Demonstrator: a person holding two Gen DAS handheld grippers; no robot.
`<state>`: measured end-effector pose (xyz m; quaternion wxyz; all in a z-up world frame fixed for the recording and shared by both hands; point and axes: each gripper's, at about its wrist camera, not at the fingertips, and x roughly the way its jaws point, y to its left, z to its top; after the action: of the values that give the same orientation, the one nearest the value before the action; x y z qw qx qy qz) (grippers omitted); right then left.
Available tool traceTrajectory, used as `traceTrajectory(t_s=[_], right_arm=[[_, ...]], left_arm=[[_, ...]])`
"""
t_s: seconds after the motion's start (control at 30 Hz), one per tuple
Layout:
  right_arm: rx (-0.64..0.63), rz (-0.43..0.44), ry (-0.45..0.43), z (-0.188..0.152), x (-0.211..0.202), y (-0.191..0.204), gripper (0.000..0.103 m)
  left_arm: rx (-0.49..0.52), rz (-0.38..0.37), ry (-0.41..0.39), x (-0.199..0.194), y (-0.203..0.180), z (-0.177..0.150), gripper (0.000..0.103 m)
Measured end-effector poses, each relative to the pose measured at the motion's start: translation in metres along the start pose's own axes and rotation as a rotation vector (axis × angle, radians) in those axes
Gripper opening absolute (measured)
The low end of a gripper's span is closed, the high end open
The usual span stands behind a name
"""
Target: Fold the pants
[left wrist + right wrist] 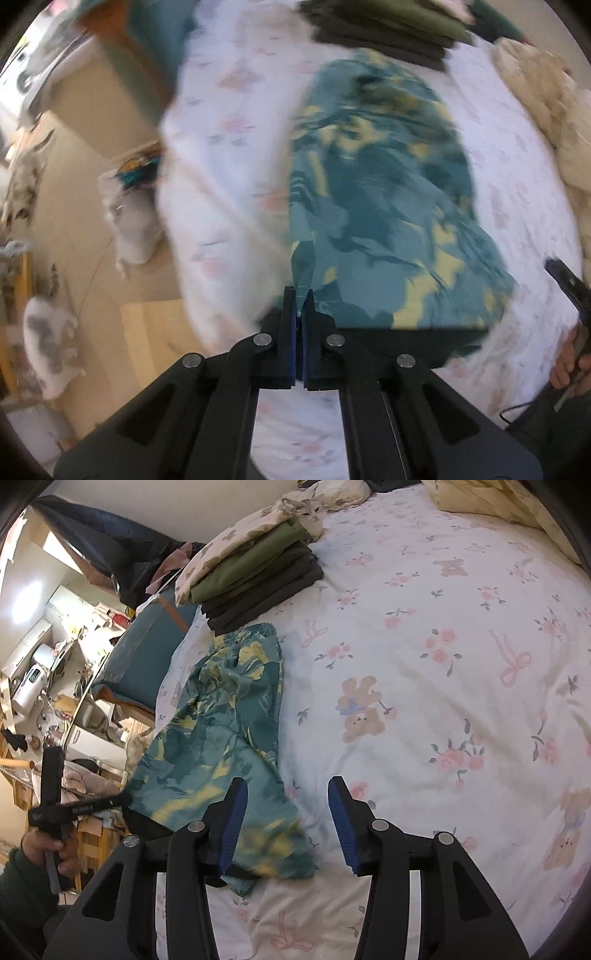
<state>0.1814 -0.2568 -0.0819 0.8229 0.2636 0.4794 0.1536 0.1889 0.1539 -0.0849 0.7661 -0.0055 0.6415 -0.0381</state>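
Two grippers working: left gripper (301,295) fingers clamping pants (384,206) hem, right gripper (286,794) fingers apart; prob needing hem carried to waistband next.

Black claws (288,823) — blue ribbed pads (341,825), silver rivets — dark green sleeve (22,882).

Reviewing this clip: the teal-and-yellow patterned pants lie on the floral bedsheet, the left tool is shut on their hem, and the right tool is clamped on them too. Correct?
Not quite. The right tool stands open, as the right wrist view shows: its blue pads are apart, not pressing the pants. The rest holds: the pants lie on the floral bedsheet, and the left tool is shut on their hem.
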Motion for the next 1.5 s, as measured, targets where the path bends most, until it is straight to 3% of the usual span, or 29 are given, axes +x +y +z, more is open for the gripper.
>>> traceTrajectory(t_s=[0.07, 0.17, 0.23, 0.3, 0.4, 0.53, 0.6, 0.67, 0.73, 0.77, 0.8, 0.87, 0.9, 0.97, 1.13, 1.27, 1.33, 1.4, 1.5], right_arm=[[-0.009, -0.005, 0.010, -0.001, 0.004, 0.002, 0.049], [-0.013, -0.018, 0.035, -0.003, 0.011, 0.001, 0.057], [0.011, -0.002, 0.075, -0.006, 0.019, -0.003, 0.070], [0.045, 0.035, 0.116, -0.009, 0.030, -0.008, 0.076], [0.094, 0.117, 0.203, -0.015, 0.054, -0.009, 0.076], [0.069, 0.158, 0.224, -0.019, 0.083, 0.006, 0.072], [0.053, 0.175, 0.234, -0.022, 0.096, 0.015, 0.062], [0.033, 0.157, 0.270, -0.030, 0.109, 0.023, 0.060], [0.068, 0.204, 0.333, -0.045, 0.123, 0.025, 0.060], [0.100, 0.230, 0.353, -0.052, 0.127, 0.024, 0.060], [0.142, 0.263, 0.353, -0.059, 0.127, 0.022, 0.060], [0.154, 0.281, 0.331, -0.064, 0.124, 0.023, 0.057], [0.158, 0.265, 0.317, -0.065, 0.124, 0.022, 0.038], [0.172, 0.236, 0.328, -0.067, 0.126, 0.022, 0.007], [0.063, 0.203, 0.276, -0.051, 0.093, 0.042, 0.006], [0.012, 0.183, 0.256, -0.031, 0.039, 0.042, 0.006], [0.010, 0.189, 0.258, -0.027, 0.002, 0.033, 0.006], [0.056, 0.182, 0.289, -0.035, -0.029, 0.021, 0.006], [0.101, 0.114, 0.367, -0.059, -0.057, 0.009, 0.008]], left_arm=[[-0.003, -0.007, 0.056, 0.017, 0.010, -0.001, 0.003], [-0.004, 0.059, 0.065, 0.033, 0.009, -0.005, 0.005], [-0.026, 0.056, 0.059, 0.039, 0.009, -0.006, 0.019], [-0.077, 0.001, 0.033, 0.041, 0.013, -0.008, 0.061], [-0.074, -0.113, 0.006, 0.045, 0.010, -0.007, 0.066], [0.051, -0.061, 0.043, 0.062, -0.010, -0.010, 0.066], [0.056, -0.043, 0.088, 0.075, -0.010, -0.014, 0.066], [0.076, -0.043, 0.125, 0.086, -0.011, -0.017, 0.066], [0.103, -0.029, 0.121, 0.086, -0.014, -0.018, 0.065], [0.119, -0.027, 0.121, 0.086, -0.017, -0.019, 0.059], [0.126, -0.040, 0.126, 0.086, -0.018, -0.020, 0.038], [0.125, -0.085, 0.156, 0.087, -0.022, -0.020, 0.013], [0.128, -0.100, 0.162, 0.086, -0.025, -0.020, 0.008], [0.139, -0.078, 0.156, 0.082, -0.029, -0.019, 0.007], [0.114, -0.136, 0.095, 0.041, -0.039, -0.015, 0.006], [0.084, -0.268, 0.087, -0.002, -0.053, -0.024, 0.007], [0.090, -0.331, 0.084, -0.024, -0.069, -0.037, 0.007], [0.131, -0.341, 0.079, -0.038, -0.094, -0.062, 0.007], [0.100, -0.384, 0.148, -0.030, -0.118, -0.102, 0.007]])
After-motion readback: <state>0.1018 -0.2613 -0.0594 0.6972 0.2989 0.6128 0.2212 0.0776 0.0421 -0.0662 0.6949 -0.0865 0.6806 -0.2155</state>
